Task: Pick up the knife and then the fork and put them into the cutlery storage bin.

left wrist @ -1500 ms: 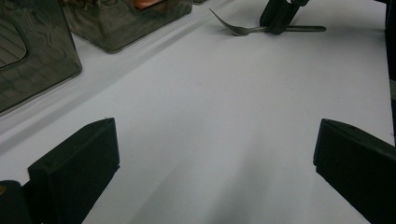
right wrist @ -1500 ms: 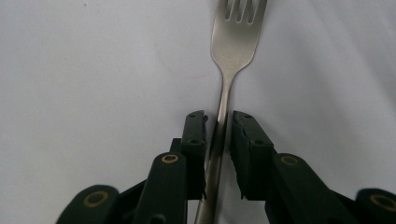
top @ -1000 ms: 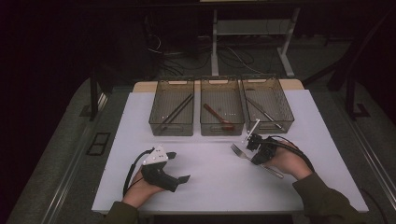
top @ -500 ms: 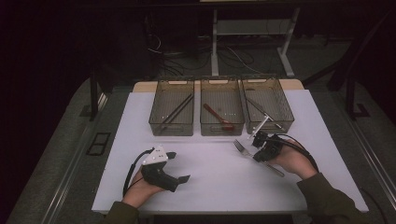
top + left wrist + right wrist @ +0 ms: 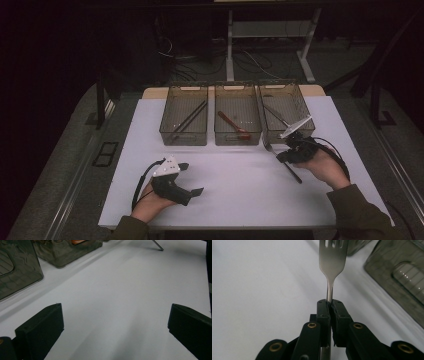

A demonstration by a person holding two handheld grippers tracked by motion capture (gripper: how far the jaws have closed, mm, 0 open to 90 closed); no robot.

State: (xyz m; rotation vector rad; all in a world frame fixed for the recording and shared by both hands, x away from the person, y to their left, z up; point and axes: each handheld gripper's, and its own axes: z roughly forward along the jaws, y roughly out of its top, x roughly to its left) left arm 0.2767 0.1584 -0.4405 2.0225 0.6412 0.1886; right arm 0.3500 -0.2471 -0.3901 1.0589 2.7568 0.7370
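Fork [image 5: 333, 257] clamped in my right claw [image 5: 331, 305], jaws pinched on the neck just under the tines, handle trailing back past my hand. In the high view it sits low over the desk [image 5: 240, 185], just in front of the right bin [image 5: 287, 116], not yet inside. My guess: sorting cutlery by type, this one picked up, drop-off still left. Right bin already has a metal utensil [image 5: 276, 115], can't tell which kind. Middle bin [image 5: 237, 120] holds a reddish-brown spoon [image 5: 233, 125], left bin [image 5: 184, 120] holds dark chopsticks [image 5: 189, 120]. No other loose cutlery on the desk that I can see, so likely the last piece. My left claw [image 5: 191, 178] rests on the desk, jaws wide apart, nothing between. Desk top plain white, wooden edge behind the bins. Room dark, cables on the floor, a white desk frame behind.
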